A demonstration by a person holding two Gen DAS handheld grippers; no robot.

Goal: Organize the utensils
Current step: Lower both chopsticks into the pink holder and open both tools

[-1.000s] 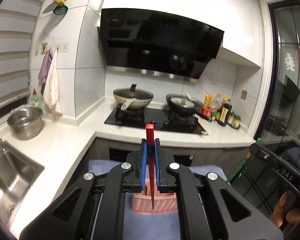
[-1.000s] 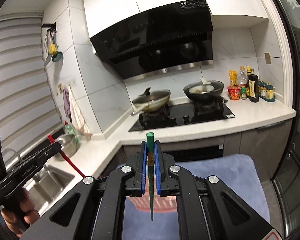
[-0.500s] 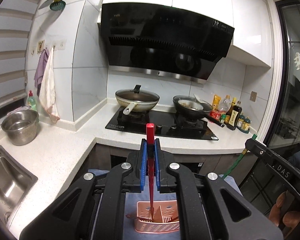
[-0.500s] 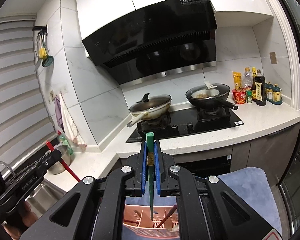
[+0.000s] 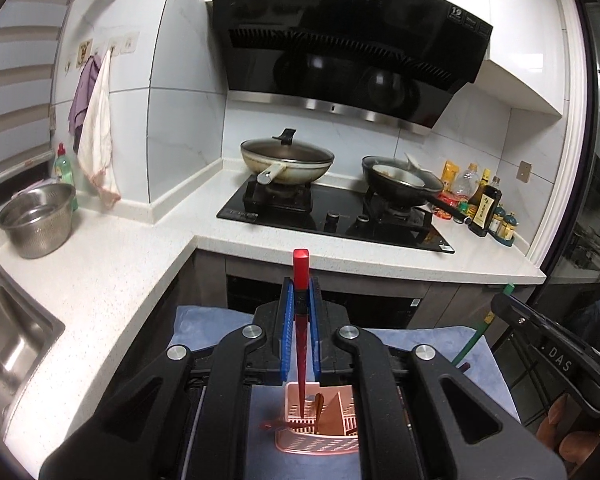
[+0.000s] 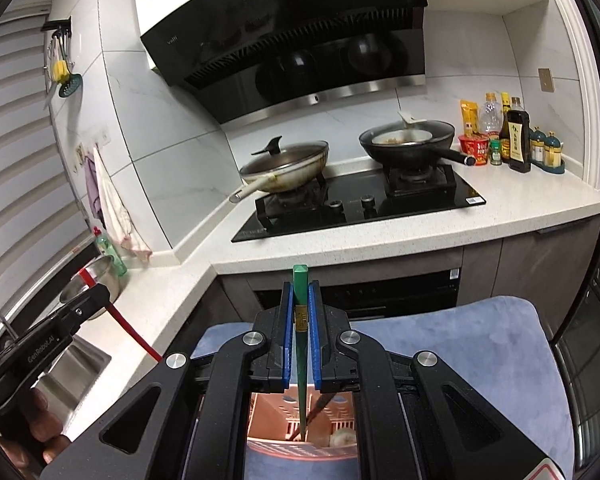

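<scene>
The left gripper (image 5: 300,312) is clamped on a red chopstick (image 5: 300,320), which stands almost upright between the blue pads (image 5: 287,336), with its thick end above them and its thin tip pointing down into a pink utensil basket (image 5: 320,440). The basket sits on a blue cloth (image 5: 204,324) just in front of the white kitchen counter (image 5: 100,272). The right gripper (image 6: 300,312) is closed in the same way on a green chopstick (image 6: 300,340), and its tip also reaches down into the pink basket, which is seen here from above with its dividers. Some dark utensils already lie inside the basket, and a pale round thing is there too, perhaps a spoon, but the view is too partial to be sure. In the right wrist view the left gripper appears at the left edge with the red chopstick slanting below it, held by a hand (image 6: 40,436). Behind, on the black stove (image 5: 332,216), stand a lidded wok (image 5: 286,160) and a dark pan (image 5: 400,180).
</scene>
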